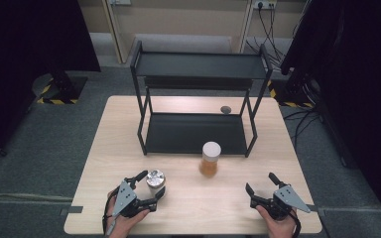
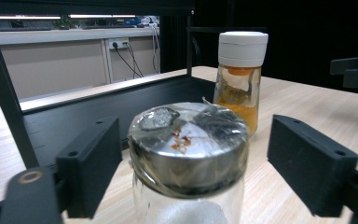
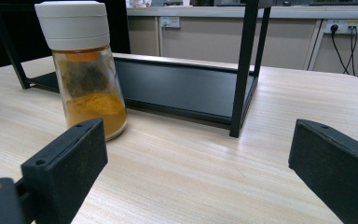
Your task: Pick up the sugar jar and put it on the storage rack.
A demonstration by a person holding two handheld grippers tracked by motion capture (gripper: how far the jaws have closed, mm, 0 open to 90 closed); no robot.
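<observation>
High view: left gripper [image 1: 149, 187] straddles the silver-lidded jar [image 1: 155, 179], jaws released; right gripper [image 1: 260, 188] gapes, empty.

Overhead view faces forward-down; both close gripper views share the rack [image 1: 196, 131].

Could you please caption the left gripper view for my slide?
Open left gripper straddles the silver-lidded jar; white-capped spice jar stands behind.

Lower body of the silver-lidded jar [image 2: 189, 154] cut off at 6 o'clock; the spice jar's [image 3: 86, 70] contents blurred; small dark disc [image 1: 225, 109] at the table's 12 o'clock too small to identify.
</observation>
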